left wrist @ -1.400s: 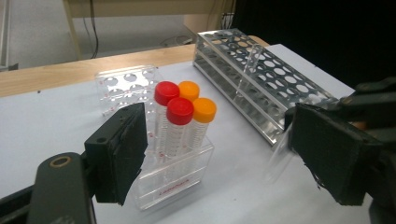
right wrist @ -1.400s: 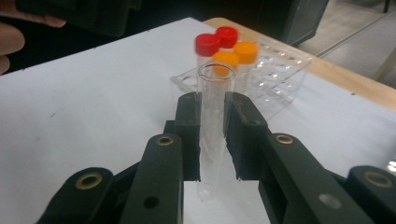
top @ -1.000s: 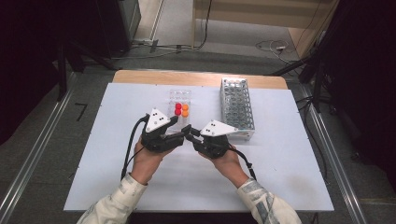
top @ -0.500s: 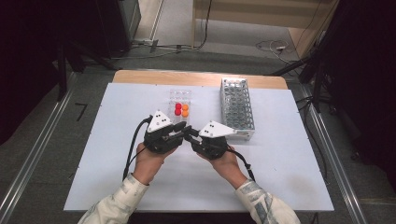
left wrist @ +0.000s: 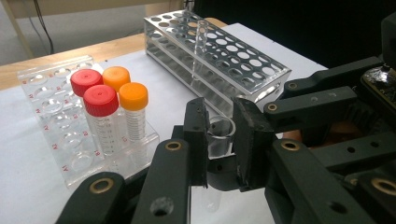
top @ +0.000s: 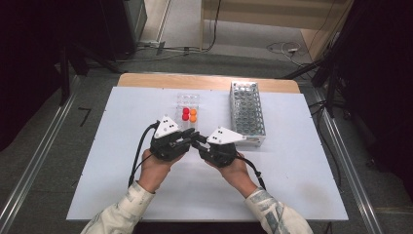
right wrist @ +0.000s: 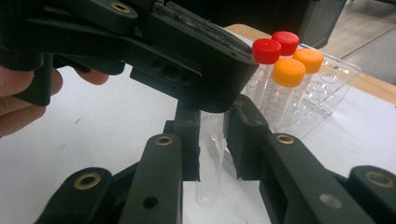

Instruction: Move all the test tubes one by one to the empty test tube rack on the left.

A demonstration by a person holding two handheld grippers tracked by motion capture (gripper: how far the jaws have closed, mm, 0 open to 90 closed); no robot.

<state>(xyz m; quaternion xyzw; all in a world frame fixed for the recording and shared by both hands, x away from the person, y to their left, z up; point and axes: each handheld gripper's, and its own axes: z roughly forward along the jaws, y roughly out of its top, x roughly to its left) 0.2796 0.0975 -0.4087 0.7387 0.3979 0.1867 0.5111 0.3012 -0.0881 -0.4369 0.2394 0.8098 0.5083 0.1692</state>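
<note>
High view: left gripper point(top: 194, 137) and right gripper point(top: 200, 143) meet tip to tip at mid-table, just before the capped tubes point(top: 189, 114) | left gripper view: jaws, just closing, clamp the clear tube point(left wrist: 219, 136) near its open rim | right gripper view: jaws pinch the same tube point(right wrist: 211, 154) lower down, bottom end hanging below.

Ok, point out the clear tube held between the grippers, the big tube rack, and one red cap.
clear tube point(right wrist: 211, 154), right gripper view, on its bare wall between the jaws.
big tube rack point(top: 247, 113), high view, on its holed top plate.
red cap point(left wrist: 100, 100), left gripper view, on the nearer cap's top.
</note>
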